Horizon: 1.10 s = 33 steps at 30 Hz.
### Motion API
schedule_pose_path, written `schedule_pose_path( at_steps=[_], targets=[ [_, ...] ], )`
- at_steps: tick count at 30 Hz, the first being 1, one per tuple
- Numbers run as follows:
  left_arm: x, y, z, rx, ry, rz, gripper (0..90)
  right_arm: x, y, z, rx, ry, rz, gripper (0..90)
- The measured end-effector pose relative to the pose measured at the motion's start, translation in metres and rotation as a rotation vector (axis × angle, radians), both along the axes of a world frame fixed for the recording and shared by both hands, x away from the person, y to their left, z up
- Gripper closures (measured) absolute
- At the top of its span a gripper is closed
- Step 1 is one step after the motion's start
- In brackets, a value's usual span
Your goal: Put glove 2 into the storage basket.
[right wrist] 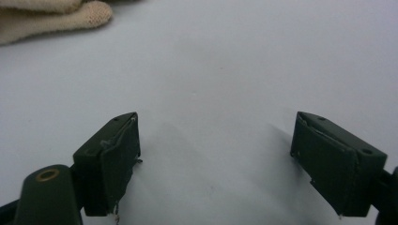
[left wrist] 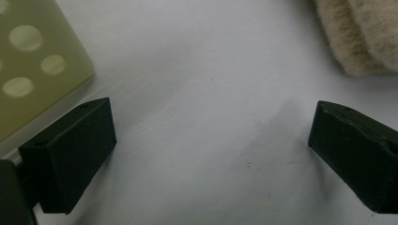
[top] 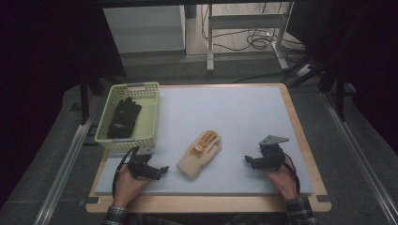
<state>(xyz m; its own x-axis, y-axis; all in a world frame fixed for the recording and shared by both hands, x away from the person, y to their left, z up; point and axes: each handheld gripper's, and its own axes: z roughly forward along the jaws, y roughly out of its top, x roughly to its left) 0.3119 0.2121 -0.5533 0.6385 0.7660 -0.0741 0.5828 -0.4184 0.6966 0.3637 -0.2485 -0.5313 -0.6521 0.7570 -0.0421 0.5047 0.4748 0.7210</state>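
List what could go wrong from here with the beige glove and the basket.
1. The beige glove lies flat and limp on the mat; a pinch at one edge may lift only a fold, and it could slip out on the way.
2. The basket already holds a black glove, so a dropped glove may drape over the rim.
3. The left tool, open, sits close to the basket corner and might knock it.

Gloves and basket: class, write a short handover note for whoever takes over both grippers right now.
Left gripper: open, empty, low on the mat beside the basket.
Right gripper: open, empty, on the mat right of the beige glove.
Done: black glove lies in the basket.
Left: the beige glove lies flat on the white mat between both grippers; probably it goes into the basket next.
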Motion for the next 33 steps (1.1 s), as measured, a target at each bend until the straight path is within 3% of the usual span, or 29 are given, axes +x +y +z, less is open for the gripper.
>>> schedule_pose_path(
  at_steps=[8, 13, 15, 25, 33],
  targets=[
    [-0.002, -0.002, 0.001, 0.014, -0.006, 0.013, 2.2, -0.001, 0.001, -0.001, -0.009, -0.008, -0.007, 13.7],
    [-0.004, -0.006, 0.006, -0.035, 0.019, 0.006, 2.6, -0.001, 0.001, -0.001, -0.01, -0.011, -0.008, 13.5],
    [-0.007, -0.011, 0.01, -0.036, 0.013, 0.002, 2.2, -0.001, 0.001, -0.001, -0.01, -0.011, -0.008, 13.6],
    [-0.009, -0.046, 0.041, -0.062, 0.007, -0.049, 0.0, -0.001, 0.0, -0.001, -0.009, -0.011, -0.007, 13.5],
    [0.008, -0.082, 0.046, -0.057, 0.018, -0.079, 0.0, -0.001, 0.0, -0.001, -0.008, -0.012, -0.007, 13.6]
  ],
)
